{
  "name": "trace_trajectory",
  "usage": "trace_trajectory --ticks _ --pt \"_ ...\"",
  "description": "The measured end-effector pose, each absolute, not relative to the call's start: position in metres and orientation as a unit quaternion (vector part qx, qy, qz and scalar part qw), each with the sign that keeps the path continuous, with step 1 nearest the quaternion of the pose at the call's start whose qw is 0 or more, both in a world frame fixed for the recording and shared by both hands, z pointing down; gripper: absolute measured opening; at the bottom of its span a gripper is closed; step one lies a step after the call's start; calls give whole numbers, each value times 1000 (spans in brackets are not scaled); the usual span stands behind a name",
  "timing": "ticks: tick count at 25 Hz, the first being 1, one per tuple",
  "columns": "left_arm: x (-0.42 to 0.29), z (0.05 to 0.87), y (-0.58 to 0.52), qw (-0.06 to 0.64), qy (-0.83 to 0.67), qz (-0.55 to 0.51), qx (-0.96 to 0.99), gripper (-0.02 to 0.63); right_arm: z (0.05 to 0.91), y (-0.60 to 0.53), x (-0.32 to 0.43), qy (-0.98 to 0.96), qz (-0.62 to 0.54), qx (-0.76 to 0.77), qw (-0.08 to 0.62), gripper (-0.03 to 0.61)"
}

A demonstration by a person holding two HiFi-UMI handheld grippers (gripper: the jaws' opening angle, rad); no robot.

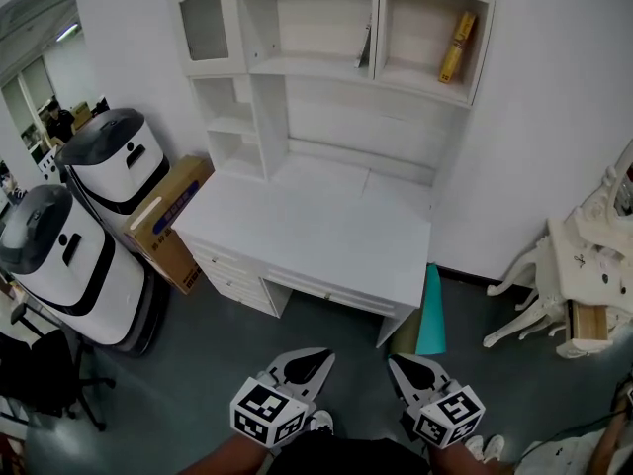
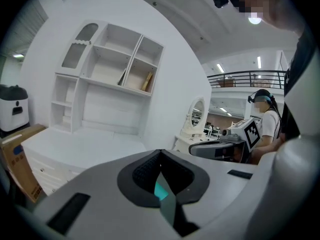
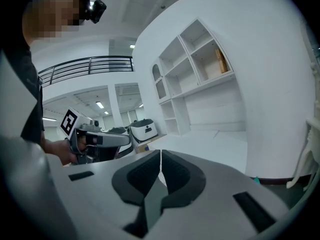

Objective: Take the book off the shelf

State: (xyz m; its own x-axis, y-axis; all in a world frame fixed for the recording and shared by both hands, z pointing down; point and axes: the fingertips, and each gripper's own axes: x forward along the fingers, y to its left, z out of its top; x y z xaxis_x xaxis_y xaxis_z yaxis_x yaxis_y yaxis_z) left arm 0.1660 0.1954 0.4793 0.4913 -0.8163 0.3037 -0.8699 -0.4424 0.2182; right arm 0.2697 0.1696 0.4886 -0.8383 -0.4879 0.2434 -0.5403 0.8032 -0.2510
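Observation:
A yellow book leans upright in the top right compartment of the white shelf unit over a white desk. It also shows in the left gripper view and the right gripper view. A thin grey book leans in the middle compartment. My left gripper and right gripper hang side by side over the floor, in front of the desk and well short of the shelf. Both are shut with nothing between the jaws, as the left gripper and right gripper show in their own views.
Two white-and-black machines and a cardboard box stand left of the desk. A teal board leans at the desk's right corner. White ornate furniture stands at the right, a black chair at the lower left.

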Motion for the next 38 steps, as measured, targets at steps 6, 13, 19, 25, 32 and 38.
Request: trace_trajectory --ticks 6,13,19,25,32,38 --pt "143 482 172 172 -491 75 851 11 485 155 244 -946 152 274 85 31" --pt "130 491 153 180 -490 81 849 11 495 131 243 -940 170 286 78 31" --pt "123 498 112 183 -491 89 847 11 500 80 235 -938 181 291 59 31" --pt "113 494 42 177 -482 103 852 11 488 4 211 -941 178 284 40 31" --pt "100 472 -55 153 -481 96 858 11 472 -86 201 -941 167 292 19 31" --pt "88 463 -111 139 -485 98 858 11 465 -144 192 -943 158 293 15 31"
